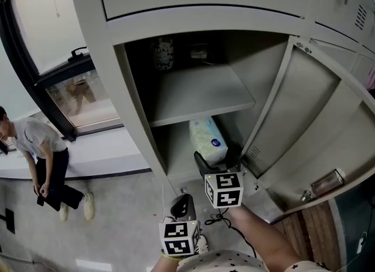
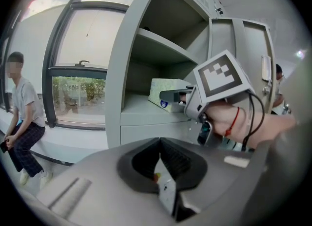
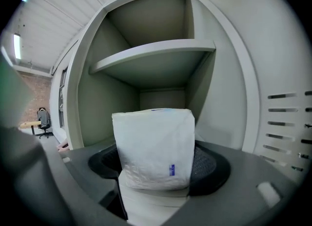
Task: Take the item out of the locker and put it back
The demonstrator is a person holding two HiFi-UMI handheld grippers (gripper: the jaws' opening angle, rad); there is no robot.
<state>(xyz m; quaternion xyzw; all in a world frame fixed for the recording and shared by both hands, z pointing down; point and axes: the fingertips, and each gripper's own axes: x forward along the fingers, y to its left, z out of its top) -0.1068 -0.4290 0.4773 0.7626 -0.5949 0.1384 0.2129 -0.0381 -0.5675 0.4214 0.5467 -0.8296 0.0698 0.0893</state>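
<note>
The soft white plastic-wrapped pack (image 3: 155, 147) with a small blue mark stood upright on the floor of the lower compartment of the open grey metal locker (image 1: 105, 60), under the grey shelf (image 1: 199, 92) and near the front edge. The right gripper (image 3: 158, 166) reached in from the near side. Its dark ribbed fingers (image 3: 212, 164) were spread wide, one on each side of the pack and apparently not pressing it. The left gripper (image 1: 183, 204) hung low outside the locker, its fingers closed together with nothing between them.

The pack seemed either about to be gripped or about to be left there. For a grip, the fingers would best close squarely on its two flat sides, around mid-height. The wrapper looked likely to give and slip, so the squeeze should be firm but slow. The pack should then travel straight toward the near side, below the shelf edge and clear of the open grey door (image 1: 304, 118) on the right. For a withdrawal, the fingers needed to stay wide so that neither pad caught the wrapper and tipped the pack.
</note>
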